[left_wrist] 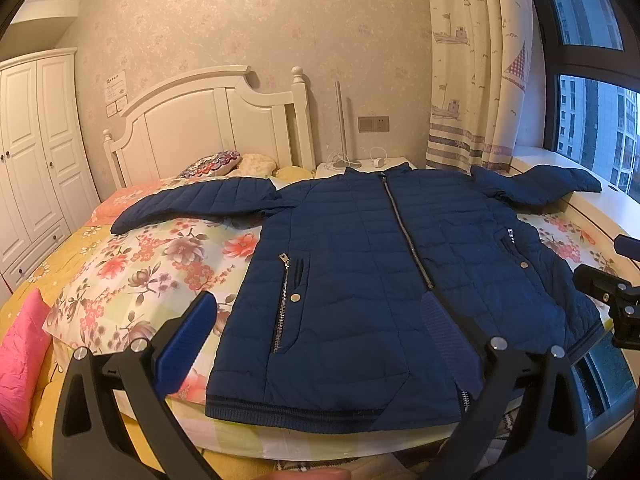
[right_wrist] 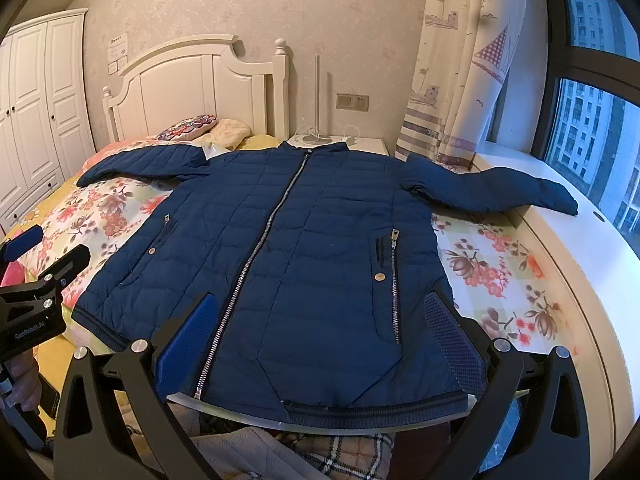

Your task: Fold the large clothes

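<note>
I have the navy quilted jacket (left_wrist: 360, 280) laid flat, front up and zipped, on the floral bedspread (left_wrist: 160, 264), and I place everything else from it. Its hem runs along the near edge of the bed, its collar points toward the white headboard (left_wrist: 208, 120), and both sleeves are spread out sideways. The sleeve on the window side reaches off the spread onto the white window ledge (right_wrist: 560, 224).

My left gripper (left_wrist: 316, 344) hangs over the hem with its blue pads spread wide; one pad sits over the bedspread just beside the jacket's side edge, the other over the front panel near the zipper. It holds nothing. My right gripper (right_wrist: 328, 340) is likewise spread wide and empty, above the hem, one pad near the central zipper, the other near the pocket zipper on the window side. I cannot tell whether either pad touches the fabric.

Beyond the collar stands a white nightstand (right_wrist: 360, 146) with cables on it, and a wall switch plate (right_wrist: 352, 102) above it. Pillows (left_wrist: 224, 164) lie beyond the sleeve on the far side from the window. A white wardrobe (left_wrist: 36, 160) stands past that sleeve. A sailboat-print curtain (right_wrist: 460, 60) hangs by the window (right_wrist: 592, 112), beyond the other sleeve. A pink quilted cushion (left_wrist: 20, 356) lies well apart from the jacket, on the wardrobe side.
</note>
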The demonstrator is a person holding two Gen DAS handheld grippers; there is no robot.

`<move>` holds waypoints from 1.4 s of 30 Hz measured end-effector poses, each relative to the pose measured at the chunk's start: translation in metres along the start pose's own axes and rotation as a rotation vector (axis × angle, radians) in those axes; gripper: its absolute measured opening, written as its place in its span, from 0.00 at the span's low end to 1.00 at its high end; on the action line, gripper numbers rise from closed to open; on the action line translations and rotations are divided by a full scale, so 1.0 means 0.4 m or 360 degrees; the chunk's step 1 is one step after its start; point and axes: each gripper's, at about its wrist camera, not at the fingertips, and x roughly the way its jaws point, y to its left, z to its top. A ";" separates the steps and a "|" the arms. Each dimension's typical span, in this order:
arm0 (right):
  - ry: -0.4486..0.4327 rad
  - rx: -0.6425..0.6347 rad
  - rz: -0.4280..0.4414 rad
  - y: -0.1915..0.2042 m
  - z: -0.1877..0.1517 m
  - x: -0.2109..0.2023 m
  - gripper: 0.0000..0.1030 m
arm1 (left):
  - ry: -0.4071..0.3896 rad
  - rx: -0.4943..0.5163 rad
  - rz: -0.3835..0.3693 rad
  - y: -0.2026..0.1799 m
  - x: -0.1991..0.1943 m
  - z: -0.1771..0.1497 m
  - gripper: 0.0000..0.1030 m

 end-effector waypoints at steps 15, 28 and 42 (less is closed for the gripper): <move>0.0048 0.0046 0.0033 -0.017 -0.017 0.048 0.96 | 0.0071 0.0019 -0.0051 -0.009 0.040 -0.018 0.98; 0.0106 0.0486 -0.0260 -0.372 0.086 0.330 0.96 | 0.0433 0.0246 0.0016 -0.062 0.605 0.143 0.98; 0.0102 0.0991 -0.0628 -0.848 0.263 0.711 0.96 | 0.0674 -0.0080 -0.0123 0.020 0.909 0.140 0.98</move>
